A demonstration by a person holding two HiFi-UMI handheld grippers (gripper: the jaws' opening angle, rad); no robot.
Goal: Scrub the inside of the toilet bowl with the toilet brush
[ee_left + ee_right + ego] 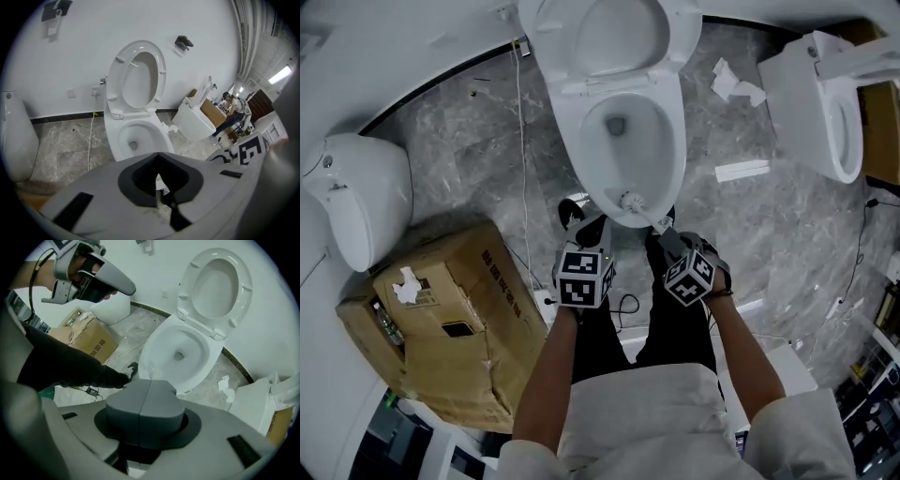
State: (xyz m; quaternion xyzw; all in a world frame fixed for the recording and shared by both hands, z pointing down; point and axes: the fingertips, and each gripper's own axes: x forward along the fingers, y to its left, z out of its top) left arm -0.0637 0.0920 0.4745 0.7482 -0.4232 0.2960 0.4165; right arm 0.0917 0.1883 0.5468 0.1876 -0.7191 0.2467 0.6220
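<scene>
Down at the near edge of the toilet bowl [673,141], the white bristle head of the toilet brush [632,201] sits over the front lip. Its handle slants back toward the person and into the right gripper [667,234]. That gripper's grey jaws are closed on the handle; in its own view the two pads meet along a thin seam and point steeply down at the bowl. Whether the bristles press on the porcelain cannot be made out.

The left gripper [589,231] hangs just beside the right one, over the floor in front of the toilet, tilted down toward the bowl. Its jaws are drawn together with nothing between them.

The toilet seat [609,37] stands raised against the white wall, leaving the bowl open with its drain showing. A cardboard box [450,319] lies on the grey marble floor [769,234] to the left, with another white toilet [356,197] beside it. A third toilet [825,103] stands to the right, and crumpled paper [731,82] lies between it and the middle bowl. A thin white cable [523,141] runs along the floor left of the toilet.
</scene>
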